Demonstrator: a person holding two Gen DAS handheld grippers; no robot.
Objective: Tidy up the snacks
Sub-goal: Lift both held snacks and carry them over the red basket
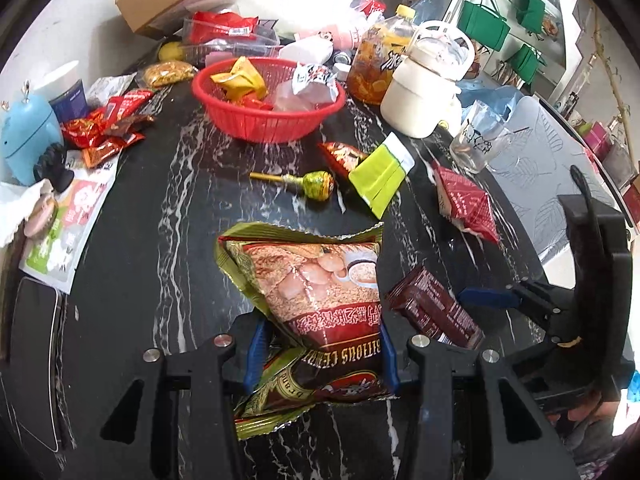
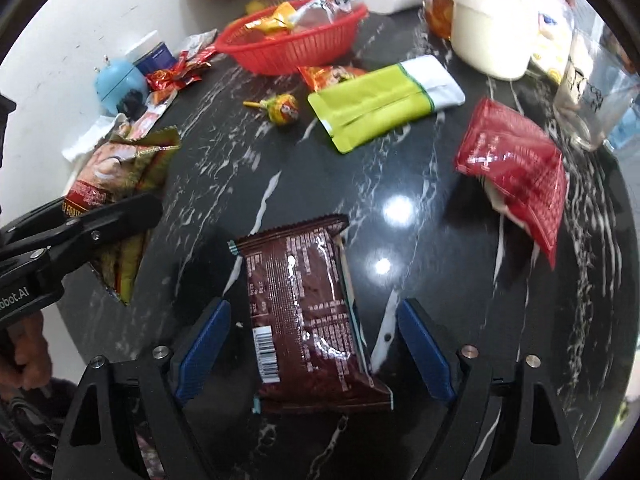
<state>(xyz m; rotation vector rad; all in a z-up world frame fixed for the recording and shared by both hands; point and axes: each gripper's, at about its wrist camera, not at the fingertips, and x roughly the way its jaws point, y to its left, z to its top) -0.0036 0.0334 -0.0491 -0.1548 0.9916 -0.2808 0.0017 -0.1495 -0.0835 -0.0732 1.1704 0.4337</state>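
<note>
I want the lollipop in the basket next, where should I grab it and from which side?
Grip the lollipop by its round wrapped head, coming straight down from above. It lies flat on the marble tabletop with clear space around it; the stick is thin and sits flush.

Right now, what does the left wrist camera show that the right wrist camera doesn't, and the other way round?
Only the left wrist view shows the left gripper shut on the cereal packet, plus green bags hanging in the background. Only the right wrist view shows the right gripper open around the brown snack bar, pads clear of it. Both show the red basket, lollipop, lime pouch and red packet.
</note>
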